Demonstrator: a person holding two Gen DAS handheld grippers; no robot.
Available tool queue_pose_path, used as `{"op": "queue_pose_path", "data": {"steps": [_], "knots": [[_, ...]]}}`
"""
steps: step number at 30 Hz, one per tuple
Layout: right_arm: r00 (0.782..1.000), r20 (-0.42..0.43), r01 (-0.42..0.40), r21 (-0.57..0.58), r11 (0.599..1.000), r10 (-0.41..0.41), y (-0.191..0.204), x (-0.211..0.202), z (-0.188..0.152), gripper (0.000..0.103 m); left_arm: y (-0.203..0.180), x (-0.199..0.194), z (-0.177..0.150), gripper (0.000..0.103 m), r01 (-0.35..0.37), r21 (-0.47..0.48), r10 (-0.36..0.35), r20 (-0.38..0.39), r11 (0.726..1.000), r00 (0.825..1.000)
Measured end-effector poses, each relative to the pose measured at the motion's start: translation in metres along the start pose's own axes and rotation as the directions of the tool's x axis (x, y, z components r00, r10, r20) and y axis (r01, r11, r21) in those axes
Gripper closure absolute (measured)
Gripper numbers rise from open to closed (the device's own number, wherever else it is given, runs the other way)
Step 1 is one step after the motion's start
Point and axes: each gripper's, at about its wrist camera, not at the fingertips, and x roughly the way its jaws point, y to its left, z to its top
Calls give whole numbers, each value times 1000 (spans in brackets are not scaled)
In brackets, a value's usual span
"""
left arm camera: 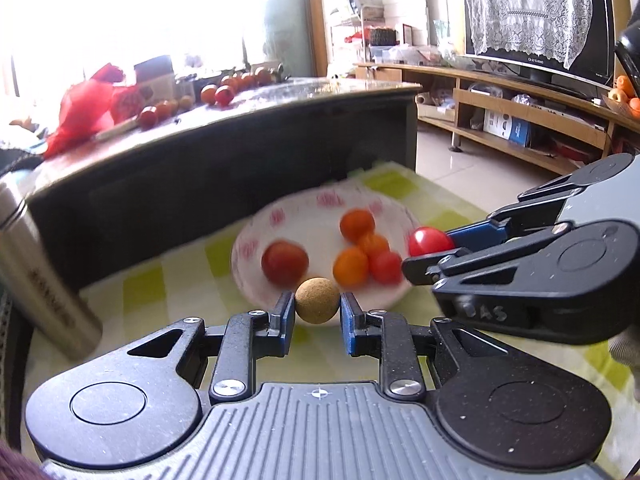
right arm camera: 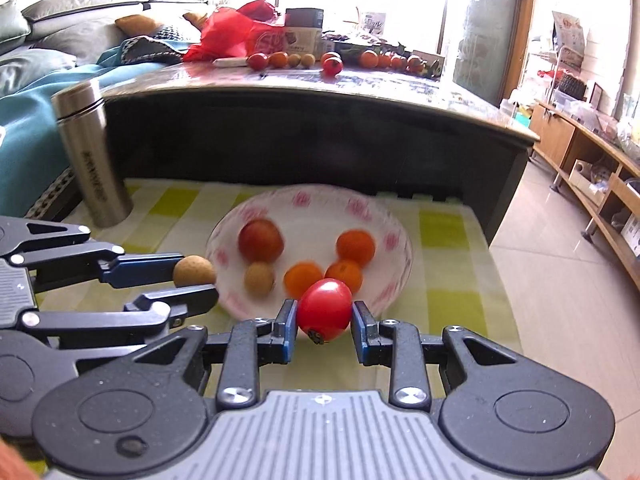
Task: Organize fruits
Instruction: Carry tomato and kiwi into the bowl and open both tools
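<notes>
A white plate with pink marks (left arm camera: 312,216) (right arm camera: 316,212) lies on a green-checked cloth and holds several small fruits: orange tomatoes (right arm camera: 355,247), a larger reddish fruit (right arm camera: 261,240) and a tan longan (right arm camera: 260,279). My left gripper (left arm camera: 317,304) hovers at the plate's near rim, shut on another tan longan (left arm camera: 317,299); the right wrist view has it (right arm camera: 199,280) at the plate's left edge. My right gripper (right arm camera: 325,316) is shut on a red cherry tomato (right arm camera: 325,309) just over the near rim, and it (left arm camera: 420,252) enters the left wrist view from the right.
A steel flask (right arm camera: 94,156) (left arm camera: 44,280) stands on the cloth (right arm camera: 448,240) left of the plate. Behind rises a dark coffee table (right arm camera: 320,120) bearing more tomatoes (right arm camera: 332,65) and a red bag (right arm camera: 236,32). A wooden TV stand (left arm camera: 520,120) lines the right wall.
</notes>
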Motion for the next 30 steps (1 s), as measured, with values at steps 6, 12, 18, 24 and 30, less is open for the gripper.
{"op": "queue_pose_path", "data": {"steps": [6,12,18,24,30], "knots": [[1000,8,19,22,1000,-19,-17,28,24,68,5,31,22,72,-14,24,14,11,1000,1000],[999,-1,35,29,999,-35,-30,56,35,68,9,59,33,72,-19,47,19,-3,999,1000],[999,-11,33,44,998,-32,-39,74,37,68,10,78,37,73,-19,73,20,-20,997,1000],[1000,-3,9,43,999,-8,-41,80,37,67,15,89,38,73,-23,67,26,-41,997,999],[1000,0,10,46,999,-10,-39,81,38,66,18,90,40,70,-28,58,31,-41,998,999]]}}
